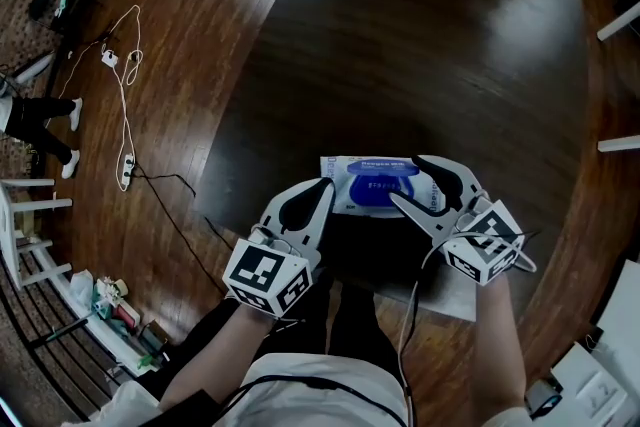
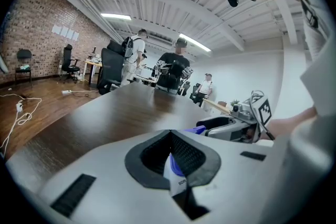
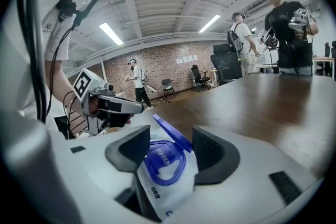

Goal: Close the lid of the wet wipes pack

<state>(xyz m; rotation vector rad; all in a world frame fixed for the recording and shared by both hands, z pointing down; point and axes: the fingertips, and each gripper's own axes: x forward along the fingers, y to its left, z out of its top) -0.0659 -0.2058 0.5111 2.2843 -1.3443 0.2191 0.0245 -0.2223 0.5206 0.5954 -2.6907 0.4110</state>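
Left gripper [image 1: 322,190] clamped on pack [image 1: 375,183] end; only a sliver shows between its pads. Right gripper [image 1: 408,179] spread, straddling the opposite end. Blue lid [image 3: 170,131] raised between its jaws, seemingly untouched; pack's near edge hidden under the gripper body.

White left tool [image 1: 326,187], matching right tool [image 1: 408,180], marker cubes [image 1: 266,277], black cable [image 1: 408,315]

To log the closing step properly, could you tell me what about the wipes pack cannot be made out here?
Head view: the print on the pack is too small to read; from above, the tilt of the lid cannot be judged.
Left gripper view: the left claw, shut on the pack's edge, hides the rest of it.
Right gripper view: the open right claw cuts off the pack's near end.
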